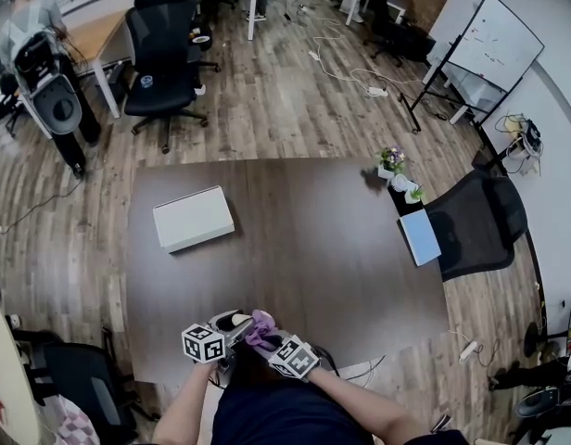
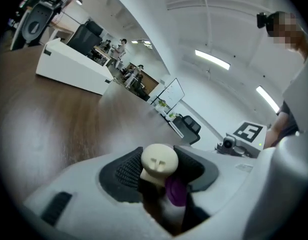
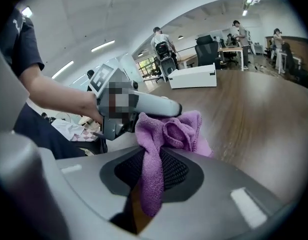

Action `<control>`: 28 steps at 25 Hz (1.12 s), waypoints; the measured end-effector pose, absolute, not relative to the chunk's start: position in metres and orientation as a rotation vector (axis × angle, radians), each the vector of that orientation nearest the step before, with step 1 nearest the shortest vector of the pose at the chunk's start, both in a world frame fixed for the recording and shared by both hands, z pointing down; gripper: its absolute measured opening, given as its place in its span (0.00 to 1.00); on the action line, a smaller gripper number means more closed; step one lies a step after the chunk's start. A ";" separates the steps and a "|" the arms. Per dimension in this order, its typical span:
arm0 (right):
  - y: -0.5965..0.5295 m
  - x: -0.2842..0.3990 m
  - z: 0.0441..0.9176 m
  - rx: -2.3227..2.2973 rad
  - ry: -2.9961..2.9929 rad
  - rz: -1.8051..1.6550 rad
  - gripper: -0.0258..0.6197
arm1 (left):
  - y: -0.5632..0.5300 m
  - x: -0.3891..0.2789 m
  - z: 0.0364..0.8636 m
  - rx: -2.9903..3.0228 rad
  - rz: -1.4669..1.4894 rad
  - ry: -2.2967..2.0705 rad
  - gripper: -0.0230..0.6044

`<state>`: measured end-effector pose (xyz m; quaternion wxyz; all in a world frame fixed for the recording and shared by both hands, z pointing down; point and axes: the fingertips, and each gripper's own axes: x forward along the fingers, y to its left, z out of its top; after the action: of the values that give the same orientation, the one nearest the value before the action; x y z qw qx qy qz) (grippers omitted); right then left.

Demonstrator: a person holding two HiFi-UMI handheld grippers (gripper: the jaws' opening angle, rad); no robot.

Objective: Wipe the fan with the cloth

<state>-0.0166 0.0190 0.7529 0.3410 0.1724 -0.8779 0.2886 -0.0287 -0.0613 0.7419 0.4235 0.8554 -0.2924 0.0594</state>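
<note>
My left tool [image 2: 161, 178] clamps the fan [image 2: 159, 159] by its cream end. It sits well on my side of the white box [image 1: 193, 217], at the tabletop's [image 1: 341, 248] near edge. Just right of it, the purple cloth [image 3: 169, 129] lies against the fan, pinched in my right tool [image 3: 154, 173]. I judge the wiping barely begun, with nearly all of the fan left to do.
</note>
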 end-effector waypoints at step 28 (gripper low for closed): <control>-0.087 0.011 0.675 0.934 -2.328 0.247 0.19 | -0.025 -0.034 0.812 2.365 1.049 -0.792 0.35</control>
<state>0.0112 -0.0868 0.6754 0.3057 0.3527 -0.8795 0.0933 -0.0336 -0.0249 0.8122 0.2162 0.8533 -0.2859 0.3786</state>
